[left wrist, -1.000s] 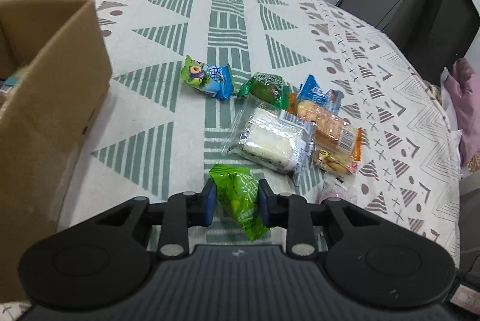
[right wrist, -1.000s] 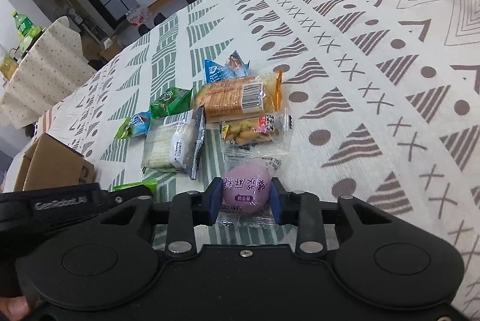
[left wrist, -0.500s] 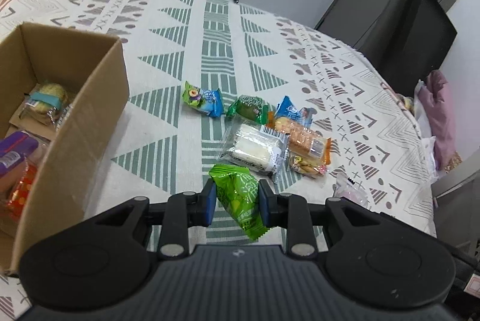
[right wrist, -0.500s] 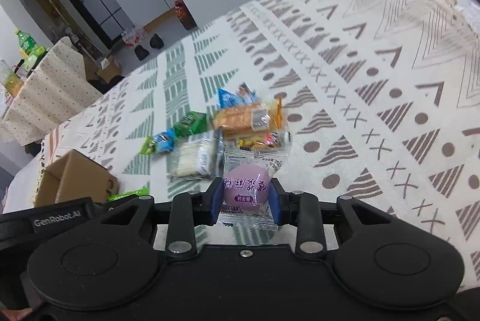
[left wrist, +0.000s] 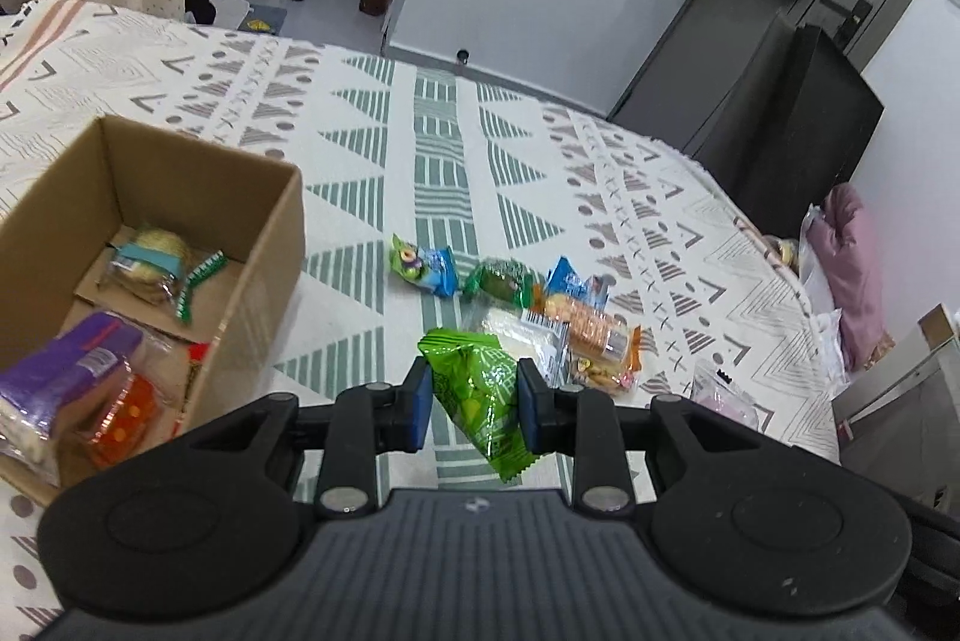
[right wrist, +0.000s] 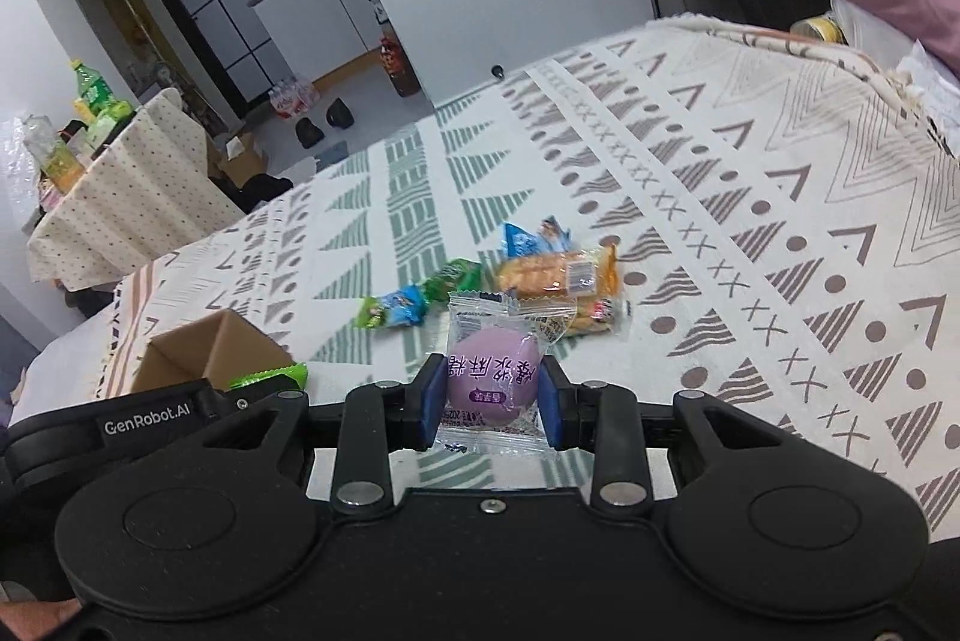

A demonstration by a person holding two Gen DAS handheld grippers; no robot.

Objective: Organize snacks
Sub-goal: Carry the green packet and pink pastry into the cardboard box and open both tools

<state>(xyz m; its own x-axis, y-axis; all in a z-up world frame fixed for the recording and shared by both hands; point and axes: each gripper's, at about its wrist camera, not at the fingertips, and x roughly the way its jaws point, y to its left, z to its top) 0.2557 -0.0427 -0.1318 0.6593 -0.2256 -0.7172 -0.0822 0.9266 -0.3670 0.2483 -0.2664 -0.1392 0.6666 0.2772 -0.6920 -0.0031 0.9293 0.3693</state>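
While each hand-held gripper clamps a snack, bare tablecloth (left wrist: 360,197) separates the box (left wrist: 264,245) from the pile (left wrist: 540,305).

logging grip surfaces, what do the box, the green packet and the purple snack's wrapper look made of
Box: brown corrugated cardboard by its look, matte, with raw cut edges. Green packet in the left gripper: probably glossy plastic film, creased and catching highlights. Purple snack's wrapper in the right gripper: clear, shiny plastic film with a crimped seal.

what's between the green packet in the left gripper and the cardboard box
Only bare patterned cloth. In the left wrist view, nothing lies between the green packet and the cardboard box.
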